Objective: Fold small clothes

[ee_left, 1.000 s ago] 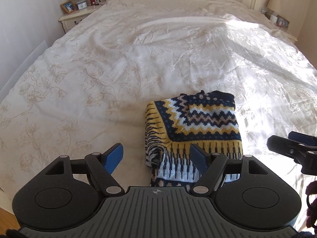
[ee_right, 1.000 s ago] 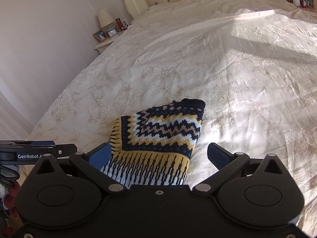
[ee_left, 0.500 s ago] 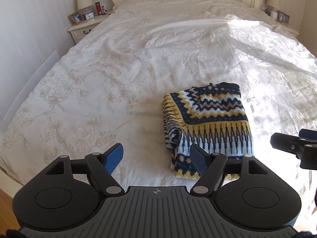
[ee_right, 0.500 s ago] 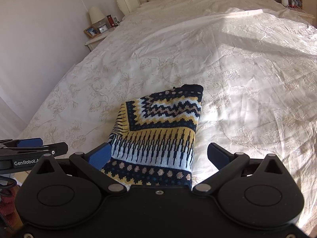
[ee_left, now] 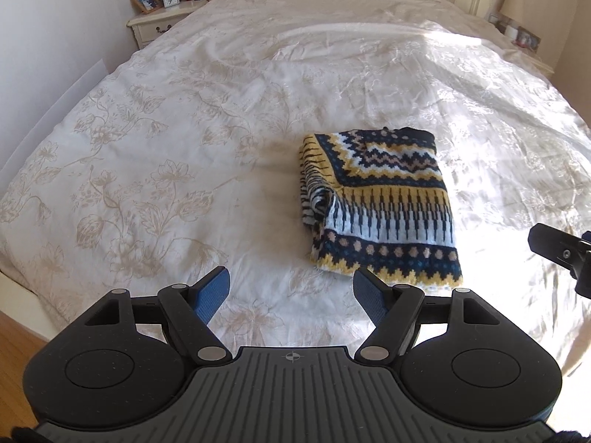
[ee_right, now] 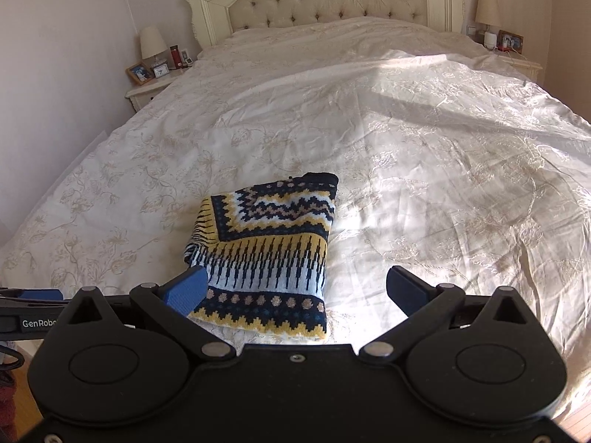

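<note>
Close up, the left gripper (ee_left: 291,293) is wide open, and nothing is between its blue fingers. The right gripper (ee_right: 297,288) is wide open too and holds nothing. Both hang in the air over the near edge of the bed (ee_left: 147,170).

Just past them lies the sweater (ee_left: 380,206). It is a small knit one with navy, yellow and white zigzags. It sits on the bed near the front, folded into a neat block. The left side looks a bit bunched, with a loose fold sticking out.

I think the folding of this one is about done, and the grippers have let go of it. The next move could be to tuck or press that bunched left side flat. That needs a soft, low touch, so the block does not come apart. If more clothes wait, the grippers need to go and get one. None show here.

Farther back are the headboard (ee_right: 328,0), a nightstand (ee_left: 162,24) and a lamp (ee_right: 152,42).
</note>
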